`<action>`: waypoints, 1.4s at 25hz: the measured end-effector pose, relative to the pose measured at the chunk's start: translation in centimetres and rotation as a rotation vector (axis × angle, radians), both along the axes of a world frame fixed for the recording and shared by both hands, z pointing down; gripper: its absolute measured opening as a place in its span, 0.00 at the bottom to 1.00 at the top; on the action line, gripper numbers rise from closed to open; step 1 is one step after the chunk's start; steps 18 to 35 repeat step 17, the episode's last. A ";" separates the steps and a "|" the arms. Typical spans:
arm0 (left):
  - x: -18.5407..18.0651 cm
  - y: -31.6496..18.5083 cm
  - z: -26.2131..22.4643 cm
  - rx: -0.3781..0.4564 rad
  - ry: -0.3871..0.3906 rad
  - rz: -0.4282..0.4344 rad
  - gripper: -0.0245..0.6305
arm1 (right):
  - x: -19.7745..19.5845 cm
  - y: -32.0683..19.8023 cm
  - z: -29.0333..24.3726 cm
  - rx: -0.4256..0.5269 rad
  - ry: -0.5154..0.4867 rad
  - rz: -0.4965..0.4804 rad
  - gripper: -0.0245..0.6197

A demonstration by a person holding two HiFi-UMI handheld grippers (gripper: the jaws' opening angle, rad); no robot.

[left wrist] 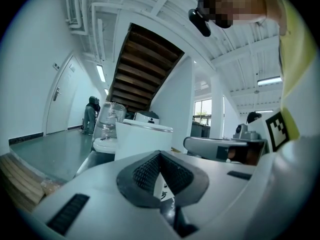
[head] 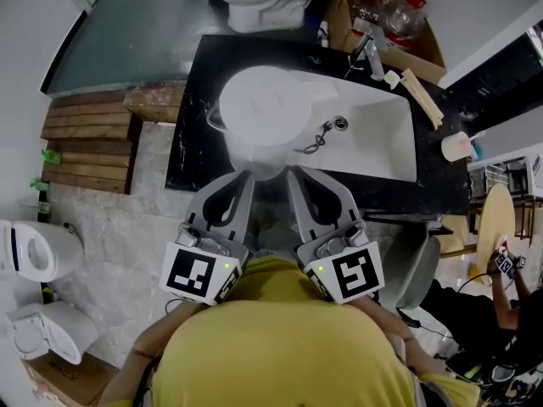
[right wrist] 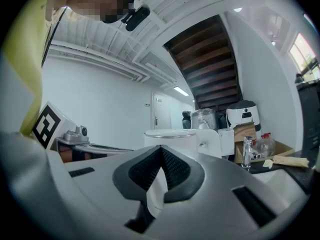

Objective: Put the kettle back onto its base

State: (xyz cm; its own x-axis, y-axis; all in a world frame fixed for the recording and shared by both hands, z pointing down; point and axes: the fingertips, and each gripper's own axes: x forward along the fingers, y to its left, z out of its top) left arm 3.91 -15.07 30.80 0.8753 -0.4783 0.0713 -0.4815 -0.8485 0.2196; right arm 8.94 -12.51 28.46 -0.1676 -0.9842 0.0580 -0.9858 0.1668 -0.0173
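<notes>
Got a glossy black worktop (head: 191, 142), white rectangular sink (head: 382, 134), smooth grey floor (head: 127, 32). Pinching round white kettle (head: 259, 113) with left tongs (left wrist: 160, 155) and right tongs (right wrist: 161, 149).

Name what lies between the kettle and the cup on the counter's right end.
The white sink basin, with its drain and a chain, lies between kettle and cup; the head view shows it.

Bright, even light, soft shadows, fisheye-bent edges — dark corners, blurred foreground
</notes>
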 end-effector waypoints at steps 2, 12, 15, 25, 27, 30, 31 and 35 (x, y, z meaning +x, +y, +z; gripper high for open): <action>-0.2 0.1 0.5 0.014 -0.013 0.012 0.04 | 0.1 0.2 0.5 -0.003 0.008 0.011 0.06; -0.1 0.4 1.4 0.040 -0.025 0.065 0.04 | -0.4 0.7 1.6 -0.013 0.005 0.030 0.06; -0.1 0.6 1.3 0.039 -0.016 0.070 0.04 | -0.6 0.8 1.4 -0.009 0.012 0.032 0.06; -0.2 0.7 1.3 0.040 -0.013 0.070 0.04 | -0.6 1.0 1.3 -0.004 0.015 0.036 0.06; -0.2 0.7 1.3 0.040 -0.013 0.070 0.04 | -0.6 1.0 1.3 -0.004 0.015 0.036 0.06; -0.2 0.7 1.3 0.040 -0.013 0.070 0.04 | -0.6 1.0 1.3 -0.004 0.015 0.036 0.06; -0.2 0.7 1.3 0.040 -0.013 0.070 0.04 | -0.6 1.0 1.3 -0.004 0.015 0.036 0.06; -0.2 0.7 1.3 0.040 -0.013 0.070 0.04 | -0.6 1.0 1.3 -0.004 0.015 0.036 0.06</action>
